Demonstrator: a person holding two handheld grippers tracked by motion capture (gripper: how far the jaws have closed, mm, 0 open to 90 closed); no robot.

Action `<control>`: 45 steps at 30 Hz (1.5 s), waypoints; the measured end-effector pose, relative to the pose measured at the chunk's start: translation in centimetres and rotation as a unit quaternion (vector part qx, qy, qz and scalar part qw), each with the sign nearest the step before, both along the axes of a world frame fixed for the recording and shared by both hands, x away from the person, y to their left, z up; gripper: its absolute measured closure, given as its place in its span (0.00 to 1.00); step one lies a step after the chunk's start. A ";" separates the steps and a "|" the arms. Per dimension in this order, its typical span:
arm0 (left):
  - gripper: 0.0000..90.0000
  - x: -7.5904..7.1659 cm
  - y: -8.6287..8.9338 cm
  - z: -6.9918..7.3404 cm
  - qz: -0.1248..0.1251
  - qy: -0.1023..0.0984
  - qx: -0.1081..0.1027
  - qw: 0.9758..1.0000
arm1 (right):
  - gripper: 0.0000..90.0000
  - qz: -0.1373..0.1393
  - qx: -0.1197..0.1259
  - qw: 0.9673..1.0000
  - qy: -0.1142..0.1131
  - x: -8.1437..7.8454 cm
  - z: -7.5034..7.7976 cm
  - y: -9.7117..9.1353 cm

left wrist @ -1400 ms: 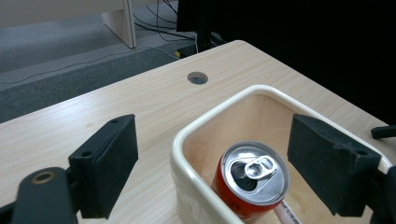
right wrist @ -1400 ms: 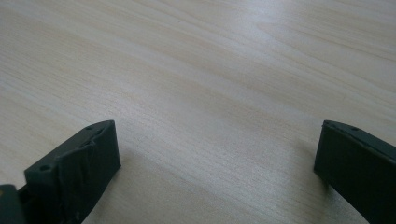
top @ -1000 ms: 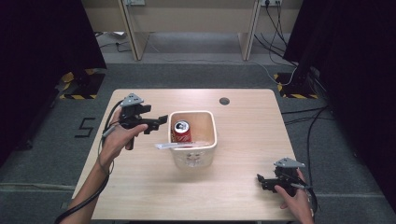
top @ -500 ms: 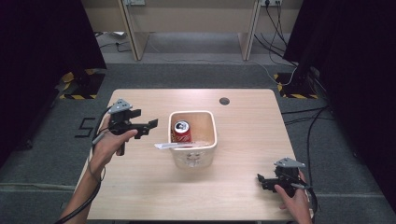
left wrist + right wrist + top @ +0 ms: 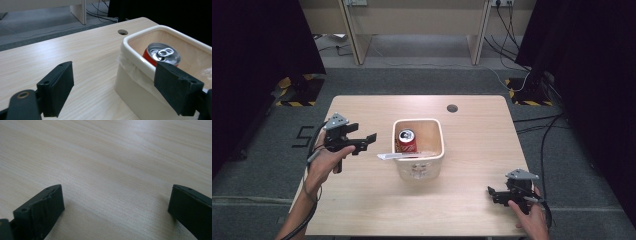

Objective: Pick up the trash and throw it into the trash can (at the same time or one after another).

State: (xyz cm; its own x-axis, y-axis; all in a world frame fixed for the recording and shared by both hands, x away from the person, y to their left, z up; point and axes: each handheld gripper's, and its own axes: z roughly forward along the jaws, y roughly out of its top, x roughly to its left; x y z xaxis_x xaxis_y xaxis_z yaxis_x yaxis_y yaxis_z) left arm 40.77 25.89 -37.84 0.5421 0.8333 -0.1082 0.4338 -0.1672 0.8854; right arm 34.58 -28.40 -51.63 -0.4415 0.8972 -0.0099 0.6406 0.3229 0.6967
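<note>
A cream bin [image 5: 419, 170] stands in the middle of the wooden table [image 5: 362, 200]. Upright inside it is a red drink can [image 5: 406, 140] with a silver top. A white slip [image 5: 388, 156] pokes out over the bin's left rim. My left gripper [image 5: 365, 143] hovers open to the left of the bin, pointing at it, with nothing between the jaws. In the left gripper view its open jaws [image 5: 112, 75] frame the bin wall [image 5: 132, 85] and the can [image 5: 162, 53]. At the front right corner my right gripper [image 5: 492, 195] rests low and open; its jaws [image 5: 116, 195] span bare wood.
A round cable hole [image 5: 452, 108] sits at the table's back edge, right of centre. Desk legs and cables lie on the floor beyond. Black curtains flank both sides. Each gripper trails a cable off its side of the table.
My left gripper has drawn back to the left, away from the bin, and a little toward the person. The right gripper has not moved.
</note>
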 end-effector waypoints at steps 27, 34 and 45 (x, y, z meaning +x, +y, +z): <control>0.17 -1.4 1.9 -5.9 0.018 0.025 -0.019 0.999 | 0.00 -0.001 0.000 1.000 0.000 -0.1 0.0 0.0; 0.17 -1.5 1.8 -7.1 0.015 0.032 -0.019 0.999 | 0.00 -0.001 0.000 1.000 0.000 -0.1 0.0 0.0; 0.17 -2.1 1.5 -8.8 0.011 0.042 0.000 0.999 | 0.00 -0.001 0.000 1.000 0.000 -0.1 0.0 0.0</control>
